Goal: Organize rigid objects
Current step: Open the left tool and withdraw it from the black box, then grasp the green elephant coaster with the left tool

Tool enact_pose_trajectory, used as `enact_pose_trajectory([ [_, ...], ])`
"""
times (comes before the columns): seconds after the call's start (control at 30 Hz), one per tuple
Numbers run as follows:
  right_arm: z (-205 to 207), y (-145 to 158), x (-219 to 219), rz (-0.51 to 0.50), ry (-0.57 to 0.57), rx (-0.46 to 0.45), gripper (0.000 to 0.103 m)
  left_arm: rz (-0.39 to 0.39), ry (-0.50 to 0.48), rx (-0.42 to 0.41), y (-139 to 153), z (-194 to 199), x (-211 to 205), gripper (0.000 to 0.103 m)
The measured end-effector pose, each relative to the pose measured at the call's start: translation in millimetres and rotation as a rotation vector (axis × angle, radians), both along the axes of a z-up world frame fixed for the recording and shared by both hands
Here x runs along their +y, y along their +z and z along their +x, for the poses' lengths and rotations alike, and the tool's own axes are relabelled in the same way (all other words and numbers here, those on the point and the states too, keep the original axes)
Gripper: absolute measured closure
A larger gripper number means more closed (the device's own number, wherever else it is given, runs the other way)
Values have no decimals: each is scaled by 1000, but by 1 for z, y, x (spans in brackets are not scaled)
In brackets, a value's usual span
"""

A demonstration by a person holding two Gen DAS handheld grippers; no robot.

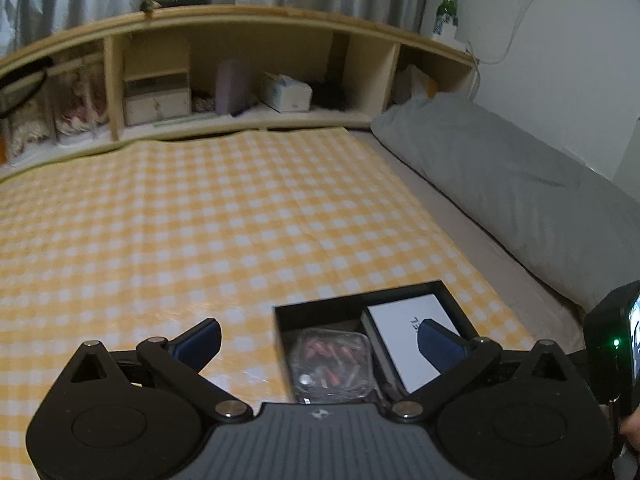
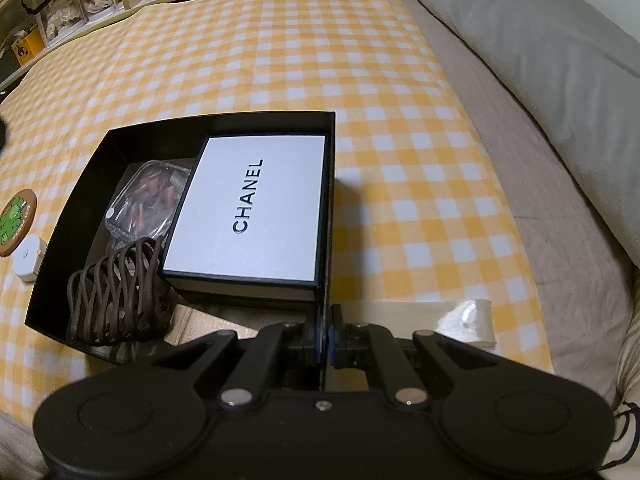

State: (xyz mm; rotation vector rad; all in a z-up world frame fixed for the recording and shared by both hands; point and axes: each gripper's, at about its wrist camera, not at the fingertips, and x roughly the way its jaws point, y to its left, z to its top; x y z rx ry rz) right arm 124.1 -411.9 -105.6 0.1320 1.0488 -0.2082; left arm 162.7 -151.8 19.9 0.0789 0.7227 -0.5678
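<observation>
Organizing rigid objects, late stage. The black box [image 2: 120, 136] sits on the checked cloth [image 2: 280, 60] and already holds a white carton [image 2: 248, 216], a clear case [image 2: 144, 196] of reddish pieces, and a brown coiled cord [image 2: 112, 292]; these appear stowed. Two items lie on the cloth just outside the box's left wall: a round green coaster [image 2: 16, 222] and a small white gadget [image 2: 28, 258], which touches or nearly touches the coaster; judged from this, they remain to be packed. The left gripper [image 1: 320, 344] stands wide apart and empty, above the box's near-left part. The right gripper [image 2: 324, 344] is pinched together on the box's right wall, steadying it. The right wrist view alone shows the cord, the coaster, the gadget and the grip on the wall; the left wrist view alone shows the shelf [image 1: 240, 20] behind the bed, the bottle [image 1: 447, 8] on it, and the other device's body at its right edge.
</observation>
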Motion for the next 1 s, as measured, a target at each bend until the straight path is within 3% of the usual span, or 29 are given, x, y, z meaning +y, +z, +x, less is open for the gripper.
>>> enact_pose_trajectory([
  [0.43, -3, 3, -1, 0, 0, -14, 99, 10, 170, -24, 18, 16, 60, 0],
  [0.7, -3, 4, -1, -1, -2, -14, 99, 79, 351, 135, -20, 49, 118, 0],
  [0.9, -5, 4, -1, 5, -14, -23, 99, 98, 465, 167, -31, 76, 142, 0],
  [1.0, -5, 3, -1, -1, -24, -30, 99, 131, 475, 202, -46, 86, 146, 0],
])
